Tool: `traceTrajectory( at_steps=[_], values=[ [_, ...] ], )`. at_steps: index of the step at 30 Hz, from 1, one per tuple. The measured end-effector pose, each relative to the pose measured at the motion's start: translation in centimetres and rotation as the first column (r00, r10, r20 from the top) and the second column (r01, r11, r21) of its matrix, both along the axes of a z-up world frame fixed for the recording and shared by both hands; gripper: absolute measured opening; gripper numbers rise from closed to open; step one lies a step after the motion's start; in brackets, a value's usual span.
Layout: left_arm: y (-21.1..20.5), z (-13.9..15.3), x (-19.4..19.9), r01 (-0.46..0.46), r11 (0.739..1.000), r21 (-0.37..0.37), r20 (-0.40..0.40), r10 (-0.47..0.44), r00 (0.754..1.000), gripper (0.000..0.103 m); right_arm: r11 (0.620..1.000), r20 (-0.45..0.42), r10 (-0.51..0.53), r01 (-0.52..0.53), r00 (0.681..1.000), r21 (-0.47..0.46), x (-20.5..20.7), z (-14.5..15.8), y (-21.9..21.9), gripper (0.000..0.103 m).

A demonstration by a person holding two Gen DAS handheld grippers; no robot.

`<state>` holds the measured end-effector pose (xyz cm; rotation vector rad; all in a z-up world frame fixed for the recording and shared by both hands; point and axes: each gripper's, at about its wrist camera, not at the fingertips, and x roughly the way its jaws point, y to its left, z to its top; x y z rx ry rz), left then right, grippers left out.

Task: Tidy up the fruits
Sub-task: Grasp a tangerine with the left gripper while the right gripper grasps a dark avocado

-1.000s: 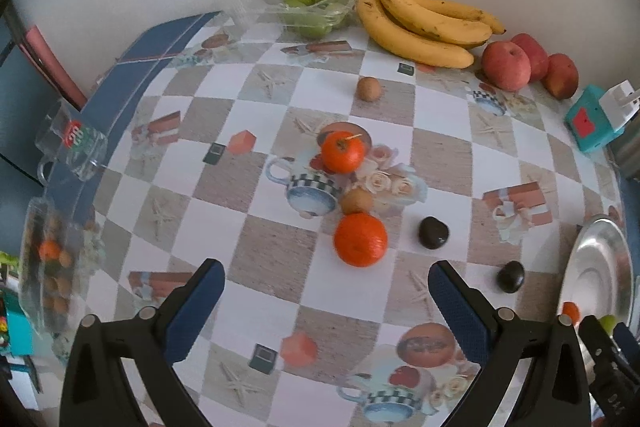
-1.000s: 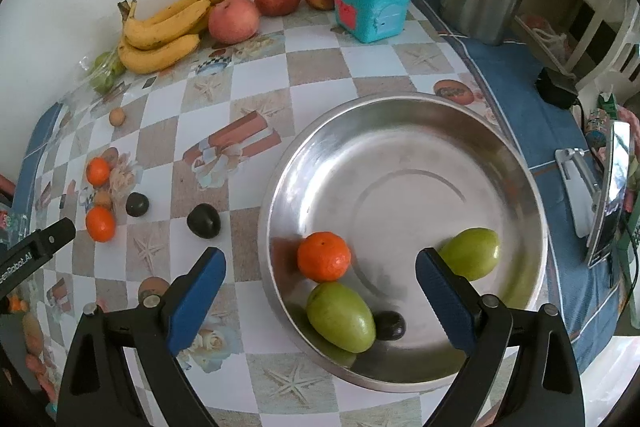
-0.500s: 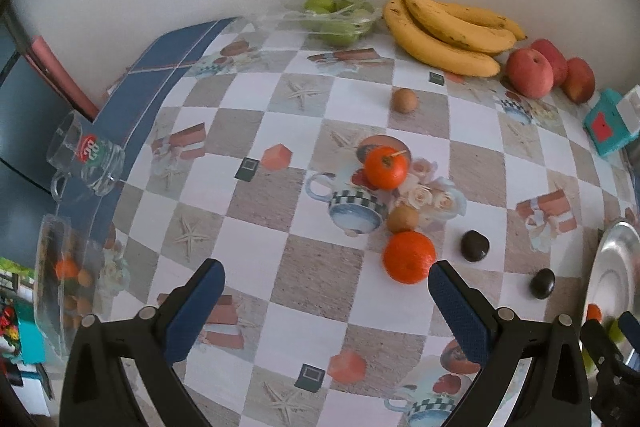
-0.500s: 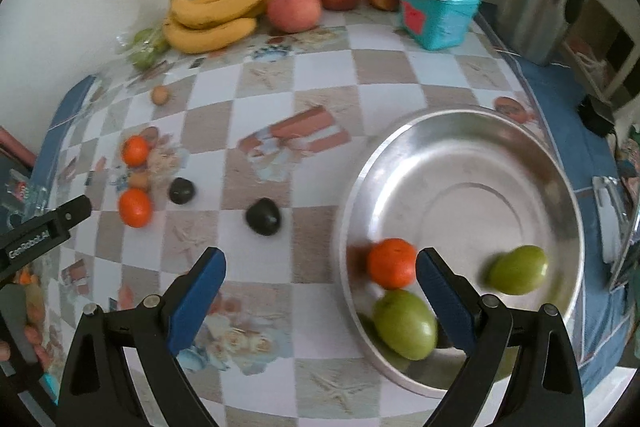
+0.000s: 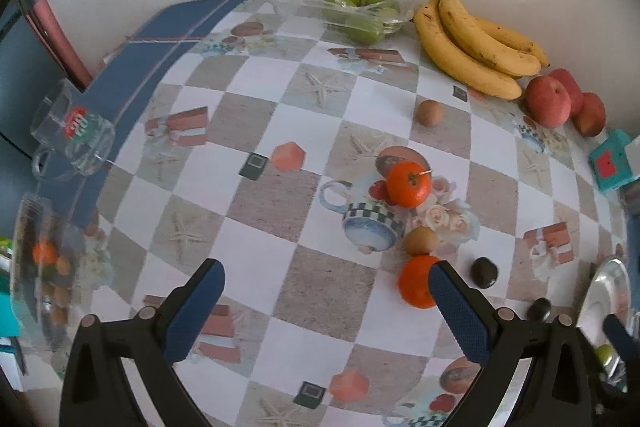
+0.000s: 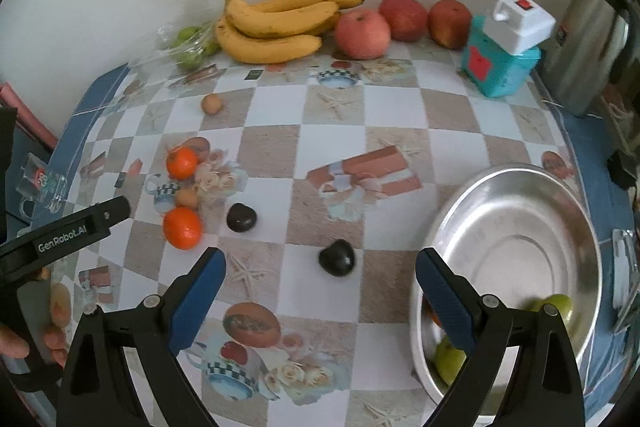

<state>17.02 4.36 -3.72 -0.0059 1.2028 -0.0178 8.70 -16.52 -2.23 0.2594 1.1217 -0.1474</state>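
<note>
- The left gripper [image 5: 324, 297] has its jaws spread wide and holds nothing; its right finger overlaps the near orange [image 5: 416, 281].
- The right gripper [image 6: 318, 287] is equally wide and empty, above a dark fruit [image 6: 337, 257] beside the metal bowl [image 6: 516, 195].
- A hand [image 6: 24, 341] grips the left tool's handle.
- Bananas [image 6: 276, 23] and apples [image 6: 362, 33] line the wall on the checkered tablecloth [image 6: 344, 107].

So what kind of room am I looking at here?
Most likely a home kitchen or dining corner. A table with a printed checked oilcloth stands against a wall, carrying bananas, a metal bowl and a steel thermos jug.
</note>
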Motion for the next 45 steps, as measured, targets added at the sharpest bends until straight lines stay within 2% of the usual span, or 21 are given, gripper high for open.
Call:
traceTrajectory(
  at_steps=[6, 9, 11, 13, 17, 18, 19, 23, 27, 29, 31, 37, 45],
  values=[
    [-1.7, -0.6, 0.5, 0.038, 0.997, -0.063, -0.025, -0.039, 0.999, 0.101, 1.000, -0.059, -0.016, 0.017, 0.998, 0.017, 1.3, -1.8, -0.5, 0.096],
    [-2.3, -1.1, 0.8, 0.052, 0.994, -0.093, -0.042, -0.056, 0.998, 0.094, 1.000, -0.070, -0.008, 0.010, 0.997, 0.016, 1.8, -2.4, -0.5, 0.095],
    [-2.7, -1.6, 1.0, 0.060, 0.992, -0.109, -0.058, -0.066, 0.996, 0.090, 1.000, -0.078, -0.006, 0.006, 0.997, 0.012, 2.2, -2.7, -0.5, 0.088],
    [-3.1, -2.1, 1.2, 0.066, 0.990, -0.128, -0.077, -0.076, 0.994, 0.086, 1.000, -0.091, -0.004, 0.005, 0.996, 0.010, 2.5, -3.1, -0.6, 0.075],
    [-3.5, -3.1, 1.6, 0.064, 0.980, -0.188, -0.118, -0.087, 0.989, 0.085, 1.000, -0.133, -0.005, 0.003, 0.991, -0.012, 3.2, -4.2, -0.6, 0.067],
    [-3.6, -3.3, 1.6, 0.063, 0.979, -0.194, -0.126, -0.089, 0.988, 0.083, 1.000, -0.137, -0.002, 0.001, 0.991, -0.005, 3.2, -4.4, -0.6, 0.064],
    [-3.7, -3.5, 1.7, 0.065, 0.979, -0.195, -0.132, -0.092, 0.987, 0.079, 1.000, -0.146, 0.000, 0.000, 0.989, 0.000, 3.3, -4.7, -0.6, 0.064],
    [-4.2, -4.1, 1.6, 0.079, 0.978, -0.194, -0.148, -0.109, 0.983, 0.074, 1.000, -0.177, -0.008, 0.006, 0.984, -0.010, 3.3, -5.7, -0.6, 0.063],
    [-4.6, -4.8, 1.5, 0.086, 0.972, -0.218, -0.168, -0.124, 0.978, 0.063, 1.000, -0.198, -0.006, 0.004, 0.980, -0.008, 3.0, -6.5, -0.6, 0.055],
    [-4.6, -5.2, 1.4, 0.083, 0.972, -0.219, -0.177, -0.123, 0.976, 0.062, 1.000, -0.203, -0.009, 0.008, 0.979, -0.008, 2.9, -6.7, -0.7, 0.054],
    [-4.6, -5.4, 1.4, 0.074, 0.973, -0.220, -0.185, -0.116, 0.976, 0.051, 1.000, -0.205, -0.015, 0.014, 0.979, -0.006, 2.6, -6.8, -0.8, 0.051],
    [-4.4, -5.5, 1.3, 0.069, 0.968, -0.241, -0.188, -0.116, 0.975, 0.046, 1.000, -0.209, -0.020, 0.018, 0.978, -0.013, 2.3, -7.0, -1.0, 0.047],
    [-4.2, -5.3, 1.4, 0.074, 0.969, -0.237, -0.185, -0.120, 0.975, 0.042, 1.000, -0.196, -0.016, 0.018, 0.980, 0.009, 2.4, -6.7, -1.0, 0.030]
  ],
)
